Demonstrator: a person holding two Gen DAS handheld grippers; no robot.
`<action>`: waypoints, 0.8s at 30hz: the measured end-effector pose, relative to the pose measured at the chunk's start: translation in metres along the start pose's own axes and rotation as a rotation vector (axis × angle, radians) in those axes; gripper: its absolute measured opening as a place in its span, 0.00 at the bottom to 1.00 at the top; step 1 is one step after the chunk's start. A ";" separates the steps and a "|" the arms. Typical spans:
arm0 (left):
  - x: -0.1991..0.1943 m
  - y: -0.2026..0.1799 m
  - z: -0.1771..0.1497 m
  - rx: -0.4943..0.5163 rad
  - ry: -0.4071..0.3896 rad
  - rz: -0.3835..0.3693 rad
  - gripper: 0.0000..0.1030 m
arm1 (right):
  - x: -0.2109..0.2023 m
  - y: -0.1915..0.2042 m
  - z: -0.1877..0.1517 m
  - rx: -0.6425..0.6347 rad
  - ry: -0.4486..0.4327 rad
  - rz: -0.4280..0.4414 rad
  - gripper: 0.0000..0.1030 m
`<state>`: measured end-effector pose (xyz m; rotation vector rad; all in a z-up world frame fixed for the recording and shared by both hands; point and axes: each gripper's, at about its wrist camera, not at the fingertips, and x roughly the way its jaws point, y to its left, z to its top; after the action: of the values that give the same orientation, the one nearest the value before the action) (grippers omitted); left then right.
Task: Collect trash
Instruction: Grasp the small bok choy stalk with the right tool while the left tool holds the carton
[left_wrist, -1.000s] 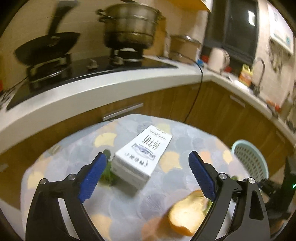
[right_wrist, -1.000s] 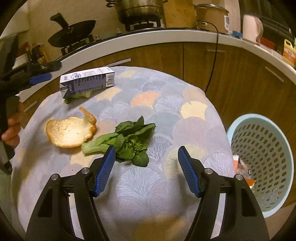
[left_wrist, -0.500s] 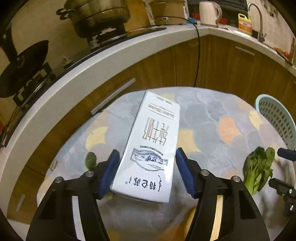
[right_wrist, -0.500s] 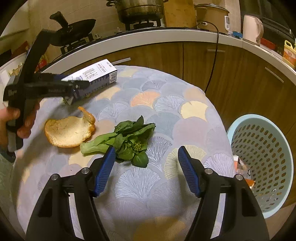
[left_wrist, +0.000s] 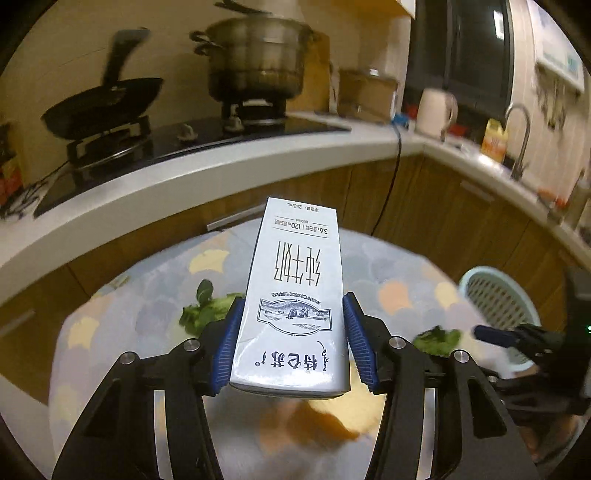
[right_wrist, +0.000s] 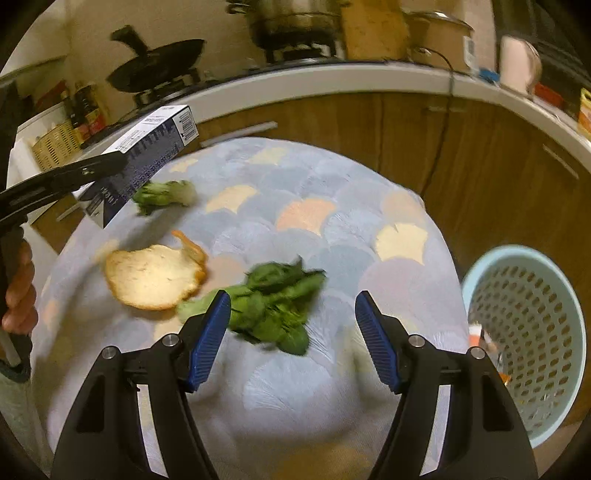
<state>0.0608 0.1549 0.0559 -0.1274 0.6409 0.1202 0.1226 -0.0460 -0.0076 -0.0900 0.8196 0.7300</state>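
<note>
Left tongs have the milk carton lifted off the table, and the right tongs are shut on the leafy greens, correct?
Not quite. The left tongs do hold the milk carton clear of the table, but the right tongs are open. The right wrist view shows the greens lying between their spread fingers, ungripped.

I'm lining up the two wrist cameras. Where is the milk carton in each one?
Left wrist: milk carton at centre, clamped between the left gripper fingers, lifted off the table.
Right wrist: milk carton at upper left, tilted, above the table.
Shared landmark: the blue basket, at right in both.
</note>
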 end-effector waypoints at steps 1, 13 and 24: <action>-0.004 0.001 -0.001 -0.009 -0.005 -0.005 0.49 | 0.000 0.004 0.001 -0.029 0.005 0.000 0.64; -0.032 0.005 -0.022 -0.047 -0.024 -0.049 0.50 | 0.028 0.023 -0.009 -0.156 0.190 0.100 0.46; -0.033 0.005 -0.034 -0.088 -0.021 -0.095 0.50 | -0.041 0.058 -0.032 -0.289 0.158 0.276 0.31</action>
<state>0.0134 0.1518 0.0484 -0.2406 0.6075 0.0583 0.0475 -0.0362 0.0100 -0.3012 0.8826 1.1107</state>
